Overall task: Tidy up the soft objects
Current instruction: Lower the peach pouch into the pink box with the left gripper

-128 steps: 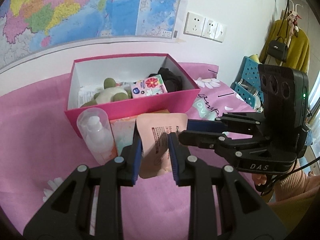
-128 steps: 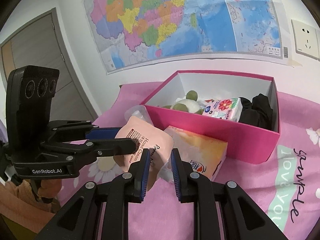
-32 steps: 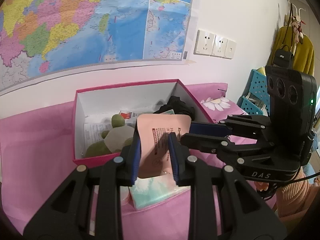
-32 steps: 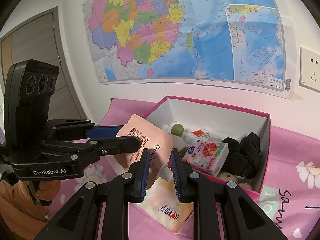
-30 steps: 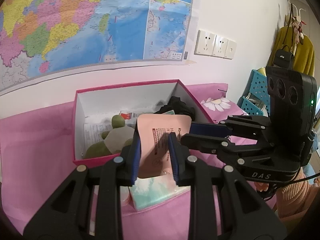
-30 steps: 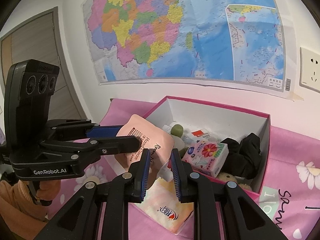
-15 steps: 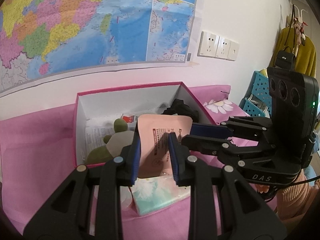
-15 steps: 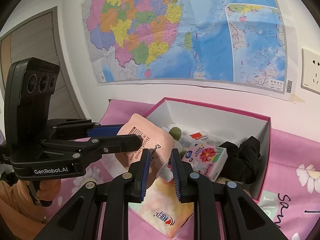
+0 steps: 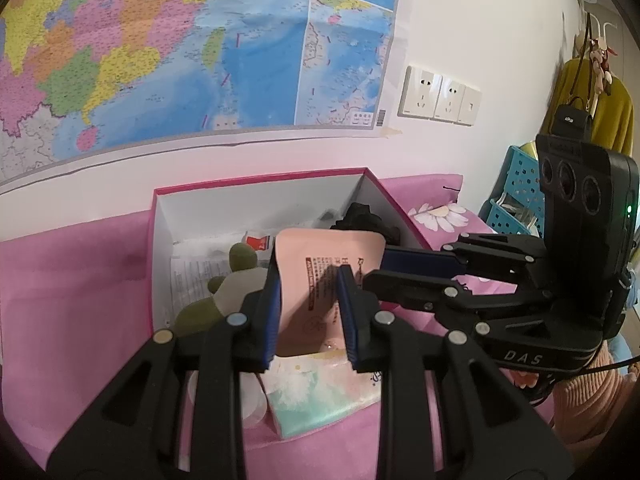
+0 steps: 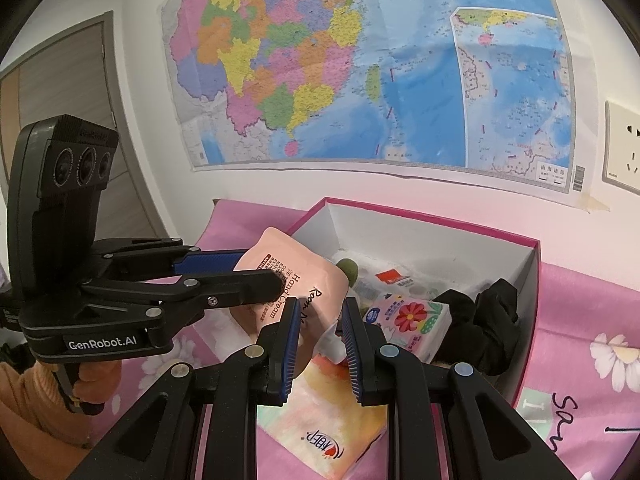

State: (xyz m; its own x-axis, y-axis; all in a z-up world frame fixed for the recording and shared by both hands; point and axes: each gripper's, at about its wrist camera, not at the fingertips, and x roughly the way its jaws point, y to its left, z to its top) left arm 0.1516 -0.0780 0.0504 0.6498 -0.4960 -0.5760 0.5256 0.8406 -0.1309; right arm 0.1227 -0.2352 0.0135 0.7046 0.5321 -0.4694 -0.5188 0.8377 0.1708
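Both hand-held grippers pinch one peach hand cream pouch [image 9: 320,276] and hold it in the air above the front edge of a pink box [image 9: 260,192]. Left hand-held gripper [image 9: 308,280] is clamped on the pouch's lower part w/ its blue pads [image 9: 273,300] pressed to either side. Right hand-held gripper [image 10: 318,328] is closed on the pouch's corner edge; in the left wrist view it reaches in from the right side.

The box is white inside w/ pink walls and sits on a pink flowered cloth [image 10: 580,320] against a white wall. Inside the box: a green and cream plush toy [image 9: 228,280] at the left, a floral tissue pack [image 10: 408,320] near the middle, a bundle of black fabric [image 10: 484,320] at the right, plus some printed paper [image 9: 192,276] under the toy.

In front of the box, directly below the pouch, lies a pastel tissue packet [image 10: 320,424] on the cloth. A clear bottle [image 9: 248,396] lies just beside it, partly hidden by the left gripper.

A large colored map [image 10: 360,60] hangs on the wall above, w/ wall sockets [image 9: 438,96] to its right. A blue crate [image 9: 516,192] and a yellow garment [image 9: 612,112] are at the far right.
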